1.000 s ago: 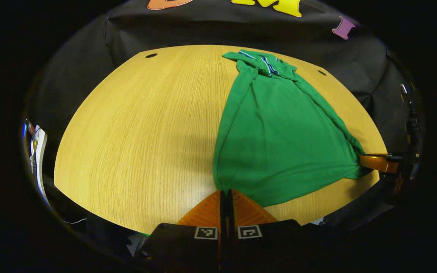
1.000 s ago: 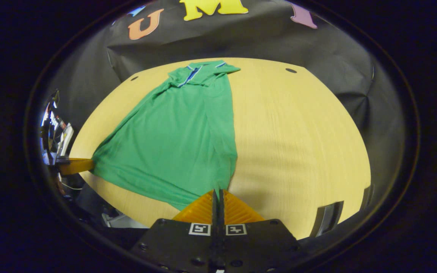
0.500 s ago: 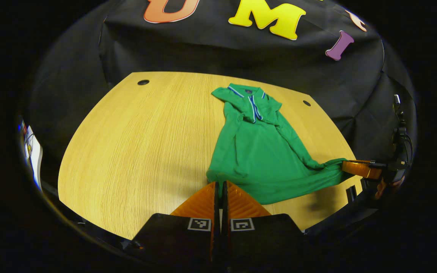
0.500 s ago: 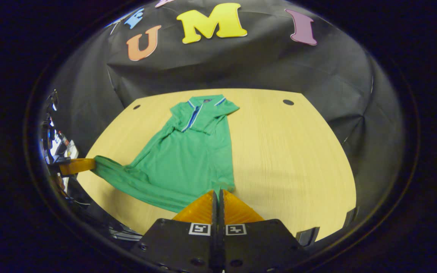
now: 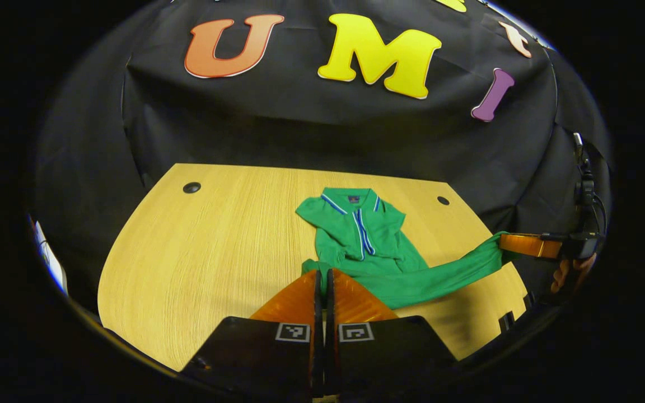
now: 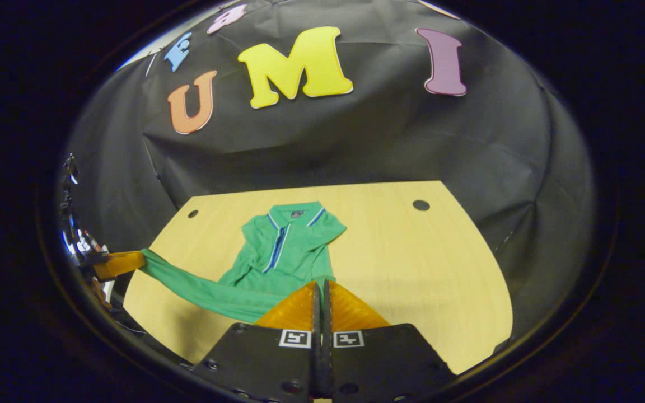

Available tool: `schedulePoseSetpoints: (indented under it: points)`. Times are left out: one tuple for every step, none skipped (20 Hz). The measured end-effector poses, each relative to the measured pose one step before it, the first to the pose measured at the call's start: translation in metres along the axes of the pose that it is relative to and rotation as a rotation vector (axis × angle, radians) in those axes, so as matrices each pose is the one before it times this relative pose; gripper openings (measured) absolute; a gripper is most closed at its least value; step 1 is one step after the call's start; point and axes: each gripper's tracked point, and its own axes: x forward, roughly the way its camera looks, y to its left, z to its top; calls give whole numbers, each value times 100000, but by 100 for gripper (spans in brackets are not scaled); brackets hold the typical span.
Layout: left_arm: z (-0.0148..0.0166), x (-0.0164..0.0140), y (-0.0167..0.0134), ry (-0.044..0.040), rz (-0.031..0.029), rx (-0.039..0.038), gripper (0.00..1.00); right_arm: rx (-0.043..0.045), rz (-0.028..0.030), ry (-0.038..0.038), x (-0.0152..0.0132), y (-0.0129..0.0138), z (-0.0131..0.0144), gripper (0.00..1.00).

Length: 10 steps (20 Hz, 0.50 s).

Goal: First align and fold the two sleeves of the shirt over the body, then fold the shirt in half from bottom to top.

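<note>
Jaws of both grippers pinch shirt [image 5: 367, 235] hem.

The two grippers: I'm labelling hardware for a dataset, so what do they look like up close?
Each gripper, left and right, has a black body with two square black-and-white markers and ribbed wedge-shaped fingers. Cables run up behind the far gripper.

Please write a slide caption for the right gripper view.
Right tool lifts the green shirt hem above the wooden table.
</note>
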Motion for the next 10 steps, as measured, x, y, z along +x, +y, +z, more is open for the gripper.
schedulePoseSetpoints:
  points:
    - [1206, 747, 23, -1489, -197, -803, 6, -89, 72, -1087, 500, 257, 1335, 0]
    - [1148, 773, 135, -1392, 56, -551, 6, 242, -124, -637, 718, 20, 1115, 0]
    - [1146, 811, 227, -1333, 493, 34, 6, 178, 321, -854, 690, 109, 1085, 0]
    - [1021, 859, 224, -1368, 337, 338, 6, -183, 332, -633, 831, 114, 1048, 0]
    - [1021, 939, 272, -1351, 663, 654, 6, -522, 160, -606, 1150, -79, 921, 0]
    - [833, 881, 461, -1322, 794, 293, 6, -570, -136, -787, 837, -160, 1038, 1]
    - [817, 1032, 70, -1337, -13, -479, 6, -304, -11, -672, 919, 97, 812, 0]
    - [481, 891, 51, -275, 107, 19, 6, -251, 498, -306, 823, 151, 637, 1]
    - [491, 769, 104, -299, 487, 539, 6, 136, 813, -364, 644, 218, 743, 2]
    - [553, 917, 237, -612, 410, 485, 6, 679, 611, -815, 780, 110, 802, 0]
